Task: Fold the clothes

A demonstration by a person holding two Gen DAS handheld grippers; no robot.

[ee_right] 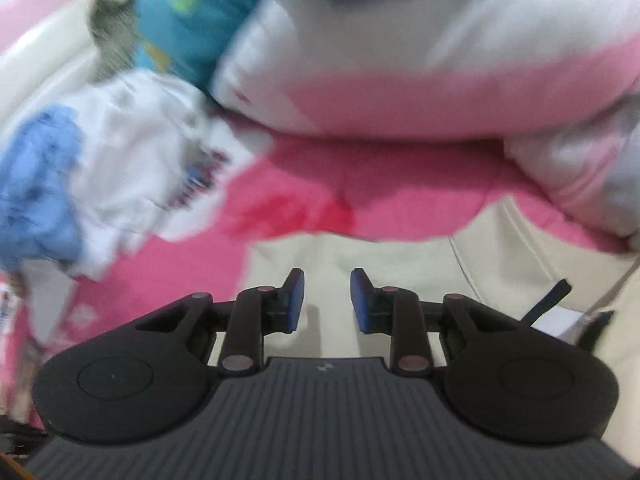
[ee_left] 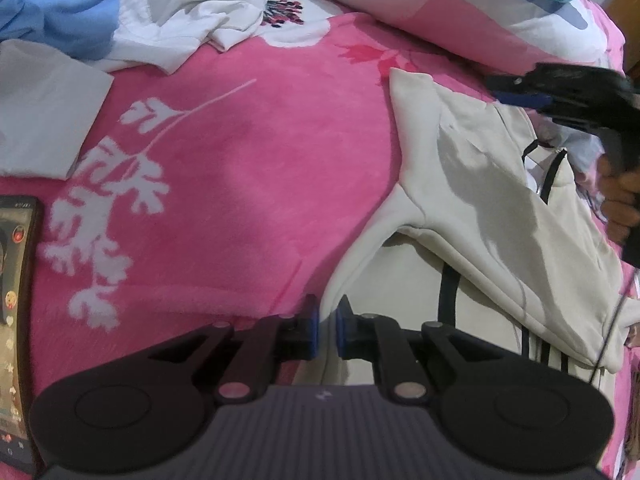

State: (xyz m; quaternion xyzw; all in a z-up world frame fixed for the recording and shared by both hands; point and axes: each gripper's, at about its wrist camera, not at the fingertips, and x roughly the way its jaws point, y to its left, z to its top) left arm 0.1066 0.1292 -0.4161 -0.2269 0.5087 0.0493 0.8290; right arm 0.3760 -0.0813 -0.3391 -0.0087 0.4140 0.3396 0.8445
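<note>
Left gripper (ee_left: 328,330) clamped narrow on a fold of the cream hoodie (ee_left: 480,208), blue pads (ee_left: 313,332) pinching the fabric edge near the bottom of the left wrist view. Right gripper (ee_right: 327,300) parted with nothing between the pads, poised above the same cream hoodie (ee_right: 400,264); also seen from the left wrist view at the right edge (ee_left: 516,94), held by a hand (ee_left: 620,204). Hoodie spread on the pink floral blanket (ee_left: 248,168), black stripes and a dark drawstring showing, one sleeve folded across the body. Farther off, a white garment (ee_left: 180,8) and a blue garment (ee_left: 56,4) lying crumpled, near a folded white cloth (ee_left: 44,108). Phone (ee_left: 16,320) at the left edge, screen lit. Pillow (ee_right: 400,60) beyond the hoodie, blurred.
</note>
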